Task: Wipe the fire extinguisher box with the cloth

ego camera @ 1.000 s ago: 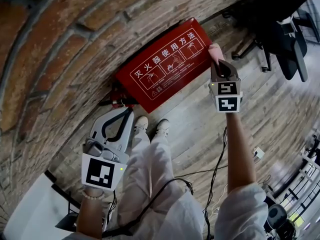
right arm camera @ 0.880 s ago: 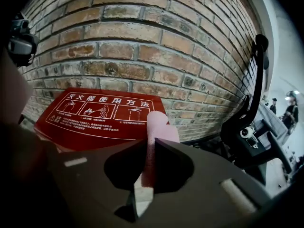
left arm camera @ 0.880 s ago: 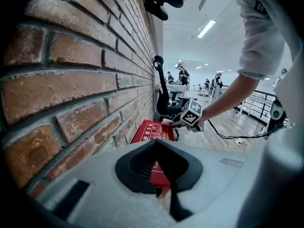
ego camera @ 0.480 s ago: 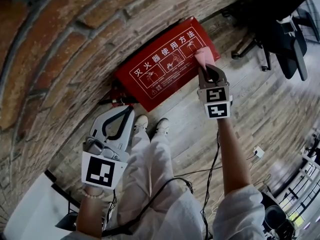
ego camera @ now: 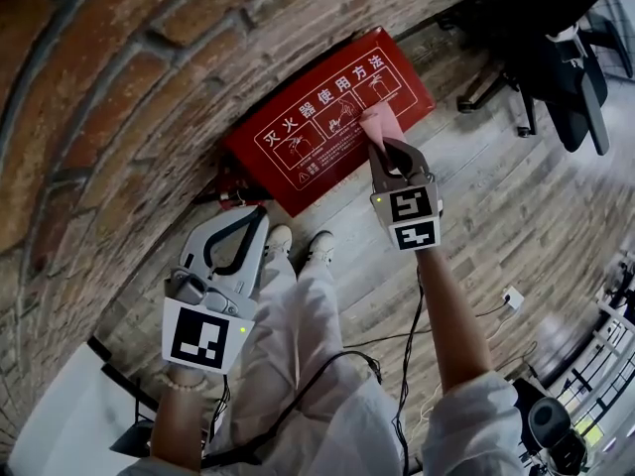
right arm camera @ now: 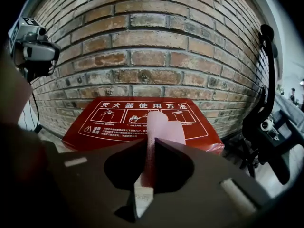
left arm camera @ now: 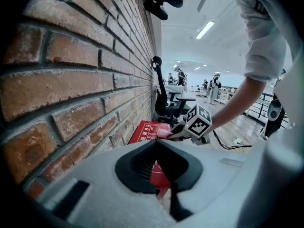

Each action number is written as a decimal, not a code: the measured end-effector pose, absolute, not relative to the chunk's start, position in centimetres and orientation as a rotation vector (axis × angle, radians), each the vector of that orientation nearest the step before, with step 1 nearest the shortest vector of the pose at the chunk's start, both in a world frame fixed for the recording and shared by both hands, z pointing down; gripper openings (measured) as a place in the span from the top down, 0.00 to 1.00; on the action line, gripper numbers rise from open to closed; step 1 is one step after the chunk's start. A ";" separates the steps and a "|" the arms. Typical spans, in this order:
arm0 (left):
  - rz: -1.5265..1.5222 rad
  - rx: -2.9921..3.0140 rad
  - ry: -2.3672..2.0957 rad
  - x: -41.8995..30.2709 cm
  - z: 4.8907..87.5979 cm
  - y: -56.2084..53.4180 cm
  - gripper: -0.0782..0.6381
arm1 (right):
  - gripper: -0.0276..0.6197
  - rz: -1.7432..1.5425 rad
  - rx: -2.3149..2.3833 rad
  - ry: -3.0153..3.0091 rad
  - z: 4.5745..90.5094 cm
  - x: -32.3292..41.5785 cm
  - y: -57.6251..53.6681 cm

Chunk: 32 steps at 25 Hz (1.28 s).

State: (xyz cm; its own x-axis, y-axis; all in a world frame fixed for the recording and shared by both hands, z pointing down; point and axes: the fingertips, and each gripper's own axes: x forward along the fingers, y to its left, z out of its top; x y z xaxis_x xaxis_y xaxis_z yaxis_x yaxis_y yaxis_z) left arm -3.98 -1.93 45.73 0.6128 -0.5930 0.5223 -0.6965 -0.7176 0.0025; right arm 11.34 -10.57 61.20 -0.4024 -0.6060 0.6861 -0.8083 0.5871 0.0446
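- The red fire extinguisher box (ego camera: 298, 152) lies on the floor, against the foot of the brick wall (ego camera: 119, 87).
- The right hand-held gripper (ego camera: 383, 150) has its jaws clamped on the pink cloth (ego camera: 377, 122), which rests against the box's printed face.
- The left hand-held gripper (ego camera: 258, 216) hangs clear of the box, near its far end, with its jaws together and empty.

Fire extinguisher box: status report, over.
Right gripper shut on pink cloth, cloth against fire extinguisher box lid. Left gripper shut, empty, off the box. Nothing in the way on the lid.
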 end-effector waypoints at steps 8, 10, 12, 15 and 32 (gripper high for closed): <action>0.731 2.633 -1.070 -4.0 45.6 -1.6 0.89 | 0.91 0.427 1.023 -2.215 61.2 7.8 -7.7; 0.730 2.627 -1.074 -4.1 45.7 -1.5 0.89 | 0.91 0.430 0.989 -2.234 61.2 6.8 -6.9; 0.726 2.628 -1.075 -4.2 45.7 -1.5 0.89 | 0.91 0.436 0.959 -2.253 61.2 5.7 -6.1; 0.723 2.626 -1.075 -4.2 45.7 -1.3 0.89 | 0.91 0.439 0.911 -2.277 61.2 4.1 -4.9; 0.714 2.632 -1.048 -4.6 46.1 -0.1 0.89 | 0.91 0.492 0.694 -2.382 61.3 -3.5 2.0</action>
